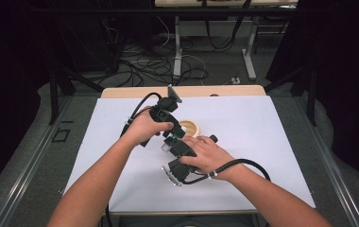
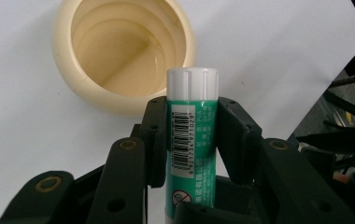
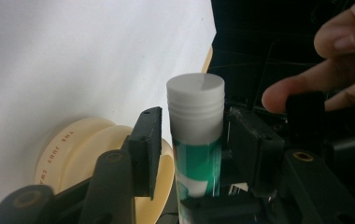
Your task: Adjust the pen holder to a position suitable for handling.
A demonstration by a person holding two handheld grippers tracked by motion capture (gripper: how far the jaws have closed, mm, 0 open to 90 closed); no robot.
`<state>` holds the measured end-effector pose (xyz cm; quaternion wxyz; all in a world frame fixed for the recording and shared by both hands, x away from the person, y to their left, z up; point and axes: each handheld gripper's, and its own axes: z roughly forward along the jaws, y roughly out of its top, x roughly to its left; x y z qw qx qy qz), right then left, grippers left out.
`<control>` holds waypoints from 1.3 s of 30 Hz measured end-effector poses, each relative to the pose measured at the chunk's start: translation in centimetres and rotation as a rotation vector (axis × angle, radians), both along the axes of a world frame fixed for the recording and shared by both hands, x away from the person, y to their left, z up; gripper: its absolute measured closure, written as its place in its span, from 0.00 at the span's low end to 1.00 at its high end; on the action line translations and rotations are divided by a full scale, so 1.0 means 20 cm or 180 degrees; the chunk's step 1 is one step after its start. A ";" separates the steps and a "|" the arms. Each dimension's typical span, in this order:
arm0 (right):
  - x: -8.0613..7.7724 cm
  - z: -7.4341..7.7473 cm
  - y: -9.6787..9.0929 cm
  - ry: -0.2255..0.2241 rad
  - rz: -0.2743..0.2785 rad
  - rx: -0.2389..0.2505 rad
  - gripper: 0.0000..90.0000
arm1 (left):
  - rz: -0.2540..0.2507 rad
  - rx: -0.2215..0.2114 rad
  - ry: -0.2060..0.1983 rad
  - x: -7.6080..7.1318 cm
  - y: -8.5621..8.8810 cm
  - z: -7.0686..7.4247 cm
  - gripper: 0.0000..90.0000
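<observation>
We see two hands at work over a white table (image 1: 243, 142), each carrying a black gripper, and between them a green glue stick (image 2: 192, 140) with a white cap. The left gripper (image 2: 192, 135) is clamped on the stick's green barrel, a pad pressed flat against each side of the barcoded label, so the stick stands up out of the jaws with its cap free above them. The right gripper (image 3: 192, 149) brackets the same stick just under the ribbed cap; there we make out a sliver of gap beside each pad, so its jaws stand around the stick without pressing on it. In the high view the left gripper (image 1: 166, 113) and right gripper (image 1: 180, 153) meet near the table's middle. Just beyond the stick rests a cream plastic ring (image 2: 124, 56), hollow, lying on the white surface, its side showing embossed lettering in the right gripper view (image 3: 73, 158).
</observation>
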<state>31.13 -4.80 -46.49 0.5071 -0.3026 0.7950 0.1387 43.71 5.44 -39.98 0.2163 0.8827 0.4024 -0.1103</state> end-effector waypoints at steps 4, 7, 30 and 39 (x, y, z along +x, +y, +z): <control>0.00 0.01 0.01 0.0006 0.0017 -0.0082 0.65 | -0.0014 0.0004 0.0010 0.00 -0.01 0.00 0.73; 0.00 0.01 0.02 -0.0028 0.0042 -0.0136 0.68 | -0.0014 0.0008 0.0003 0.00 -0.01 0.00 0.73; 0.00 0.00 0.04 -0.0019 0.0026 -0.0289 0.72 | -0.0020 0.0032 0.0055 0.00 -0.01 -0.02 0.73; -0.01 0.01 0.04 -0.0028 0.0006 -0.0246 0.72 | 0.0147 -0.0125 -0.0076 0.00 0.04 0.00 0.60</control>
